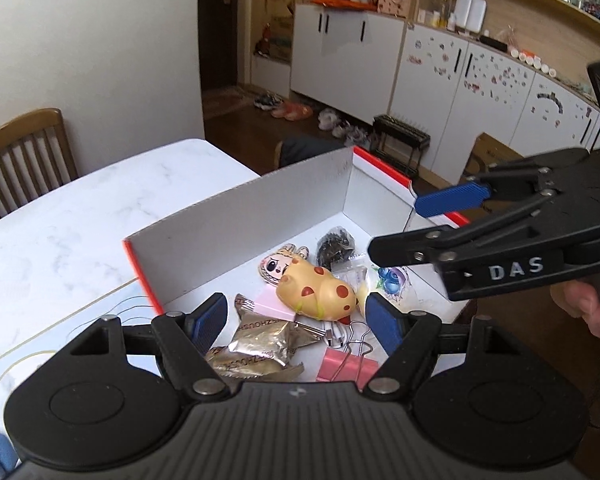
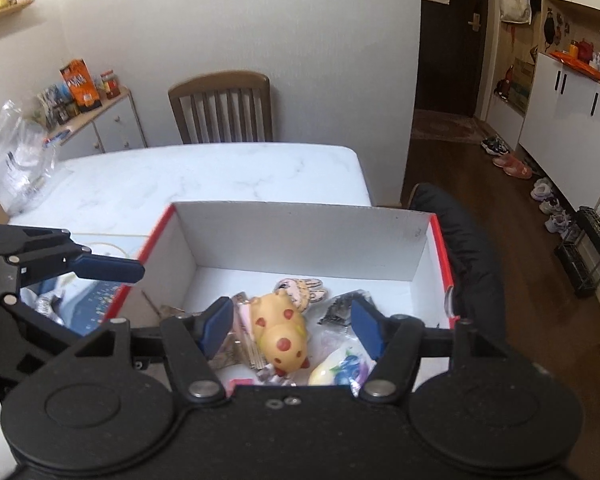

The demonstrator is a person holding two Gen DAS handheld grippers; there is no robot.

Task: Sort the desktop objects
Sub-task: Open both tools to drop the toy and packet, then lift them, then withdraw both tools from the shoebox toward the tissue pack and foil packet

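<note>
White marble-patterned bench (image 2: 204,176) carried a red-edged white cardboard box (image 2: 300,232), and inside it lay the sorted things in a loose heap. Largest among them was a yellow squishy toy with red spots (image 2: 280,336), resting near the middle of the box floor; a gold foil snack wrapper (image 1: 260,344) sat beside it, then a cartoon rabbit-eared charm (image 1: 282,266), a dark bundle in a clear bag (image 1: 334,246), a blue-flowered sticker packet (image 2: 346,370) and a pink binder clip (image 1: 346,364).

Both tools hung over the box, pointing down into it. The left hand-held gripper (image 1: 296,320) stood part open with nothing between its blue pads. The right hand-held gripper (image 2: 292,328) was likewise empty, its jaws apart.

By my reading, a drop into the box had just been finished and neither tool carried anything. What came next would call for finding any item left out on the bench, near the papers beside the box, and reaching for it.
</note>
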